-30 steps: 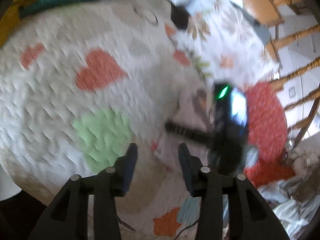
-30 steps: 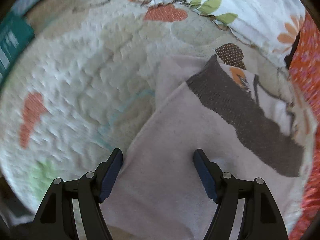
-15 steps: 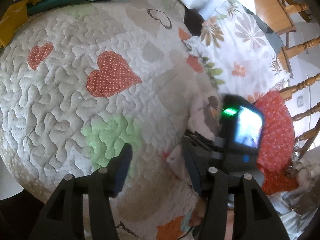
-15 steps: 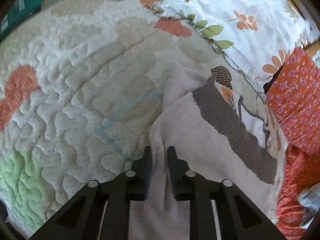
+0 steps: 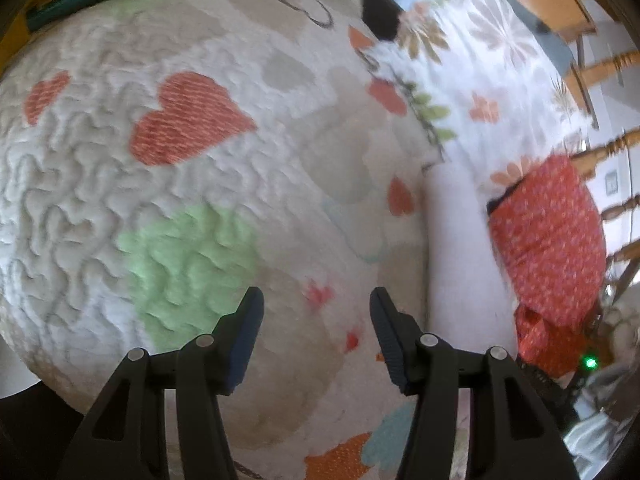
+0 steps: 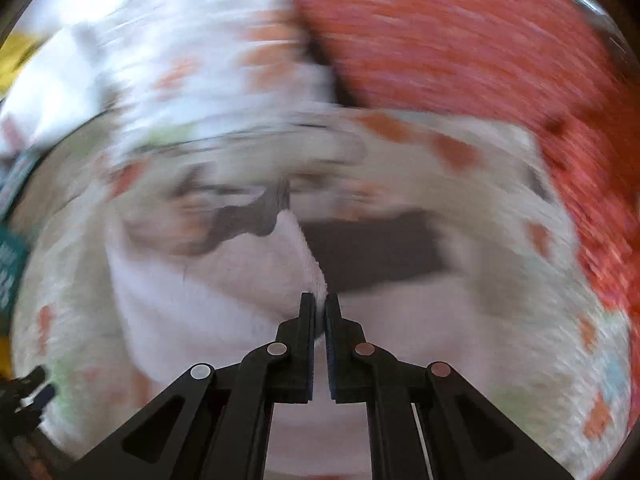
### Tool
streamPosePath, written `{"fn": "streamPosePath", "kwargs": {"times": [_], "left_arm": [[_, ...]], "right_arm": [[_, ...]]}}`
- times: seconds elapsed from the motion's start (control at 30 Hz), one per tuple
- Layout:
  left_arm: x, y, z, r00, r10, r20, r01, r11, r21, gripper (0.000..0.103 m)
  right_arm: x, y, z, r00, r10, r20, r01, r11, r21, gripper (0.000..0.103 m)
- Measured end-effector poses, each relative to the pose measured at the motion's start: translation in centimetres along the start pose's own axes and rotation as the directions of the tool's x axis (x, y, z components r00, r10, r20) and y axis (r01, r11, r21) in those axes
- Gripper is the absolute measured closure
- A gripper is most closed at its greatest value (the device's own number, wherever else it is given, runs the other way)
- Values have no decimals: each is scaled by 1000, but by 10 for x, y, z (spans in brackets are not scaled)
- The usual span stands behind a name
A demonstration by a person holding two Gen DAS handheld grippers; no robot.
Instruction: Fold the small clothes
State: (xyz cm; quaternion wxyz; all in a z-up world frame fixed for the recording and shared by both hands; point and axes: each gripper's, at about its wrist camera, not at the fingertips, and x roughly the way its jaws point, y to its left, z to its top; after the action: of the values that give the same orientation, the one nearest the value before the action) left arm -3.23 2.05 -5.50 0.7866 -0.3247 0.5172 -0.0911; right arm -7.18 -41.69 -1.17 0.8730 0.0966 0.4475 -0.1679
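Garment (image 6: 192,300) edge pinched by right hand-held gripper (image 6: 319,304).

Home bedroom indicated. A bed is covered by a quilted bedspread (image 5: 192,184) printed with hearts, with a floral pillow (image 5: 488,76) and a red patterned cushion (image 5: 552,240) seen at its far right edge. Turned wooden chair spindles (image 5: 608,62) are visible beyond (right wrist view heavily blurred).
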Motion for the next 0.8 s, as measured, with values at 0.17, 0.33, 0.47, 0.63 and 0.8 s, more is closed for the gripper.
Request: {"fn": "streamPosePath", "kwargs": {"times": [0.17,0.33,0.47,0.63,0.8], "left_arm": [[32,-45,-10,999,24,-34,-19,990,141,48],[41,-83,5,996,82,21,-85,954,288,47],[38,-92,10,999,40,33,-47,958,283,39],[51,-97,9,998,48,-28,-37,954,298,39],[55,-82,17,996,78,-39,-65,963,260,38]], "right_arm": [[29,-93,-19,991,-5,-132,27,986,162,96],[4,-96,-15,996,83,-36,-76,983,166,77],[-5,-55,6,986,164,15,-164,985,45,55],[23,-5,29,973,228,-28,-229,969,-94,43],[74,23,35,973,192,-128,-215,956,-199,44]]}}
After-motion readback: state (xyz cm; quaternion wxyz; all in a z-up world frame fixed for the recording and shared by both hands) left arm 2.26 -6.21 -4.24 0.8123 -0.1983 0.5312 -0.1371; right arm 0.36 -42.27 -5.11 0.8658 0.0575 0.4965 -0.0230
